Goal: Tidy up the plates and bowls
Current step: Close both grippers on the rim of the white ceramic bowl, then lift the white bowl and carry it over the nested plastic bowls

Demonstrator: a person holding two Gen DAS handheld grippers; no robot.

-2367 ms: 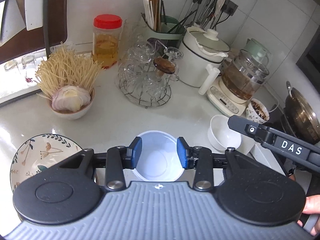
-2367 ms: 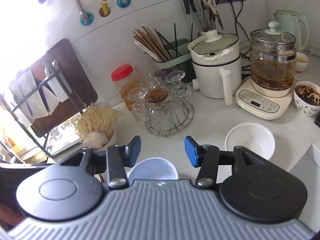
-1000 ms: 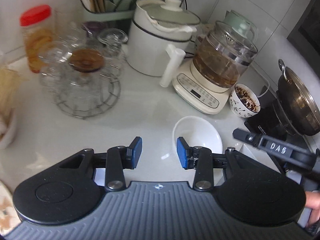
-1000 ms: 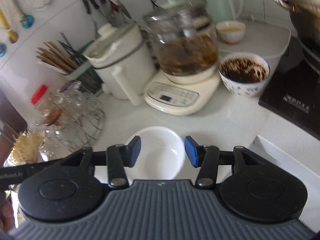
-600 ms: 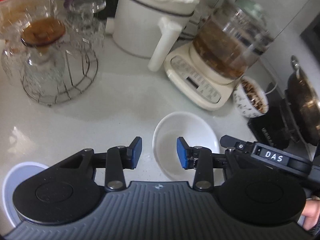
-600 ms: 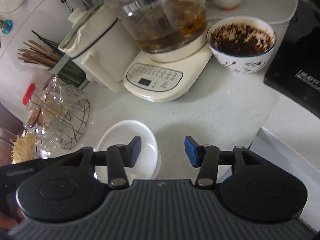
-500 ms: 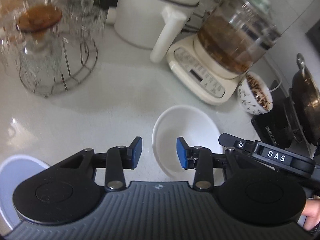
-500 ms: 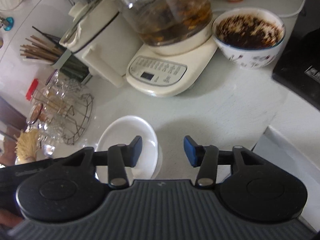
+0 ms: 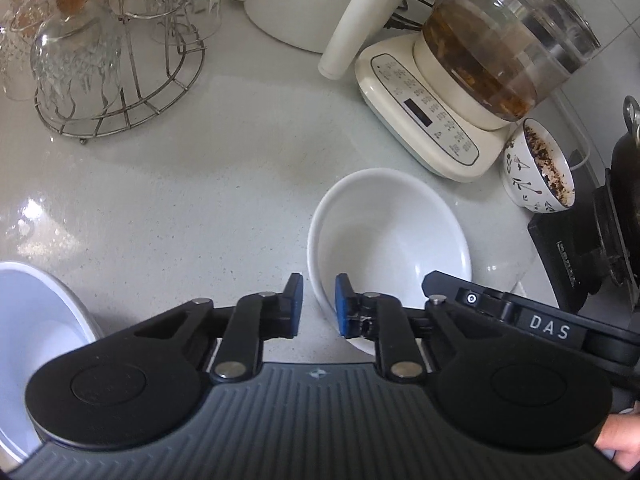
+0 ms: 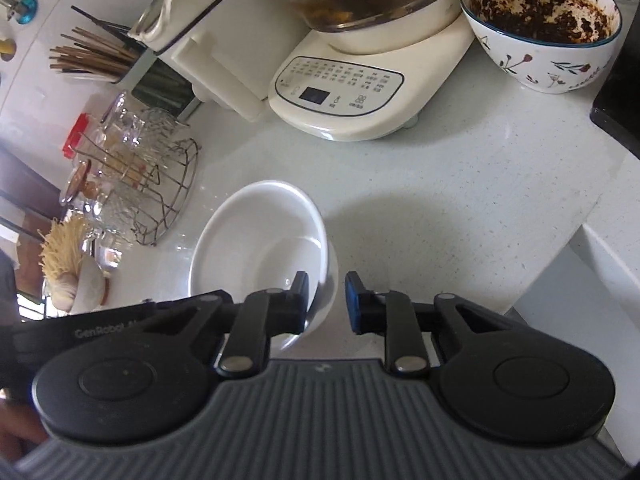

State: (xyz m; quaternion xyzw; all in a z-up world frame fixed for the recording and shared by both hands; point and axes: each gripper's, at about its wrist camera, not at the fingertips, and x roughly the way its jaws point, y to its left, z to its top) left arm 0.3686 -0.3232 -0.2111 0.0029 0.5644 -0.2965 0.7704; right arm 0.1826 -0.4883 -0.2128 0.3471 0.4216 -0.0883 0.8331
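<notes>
White bowl: stood upright and empty on the pale speckled counter, in front of the cream kettle base and well apart from the wire glass rack.

Left gripper: its blue pads stood a narrow gap apart, with the bowl's near-left rim between them; the right pad lay over the bowl's inside, the left pad over the counter just outside the wall. Whether either pad touched the rim could not be told, so the jaws looked parted but not yet pressed home.

Right gripper: also parted by a narrow gap, straddling the opposite side of the white bowl. Its left finger sat over the bowl's interior, its right finger outside the wall above the counter. No clamping on the rim was visible.

Both tools together: each approached the same bowl from its own side, and the right gripper's black body showed at the right of the left wrist view, close beside the bowl.

Second pale bowl: sat at the left edge of the left wrist view, apart from both grippers.

Patterned bowl: held dark crumbly contents, beside the kettle base, well behind the tools.
</notes>
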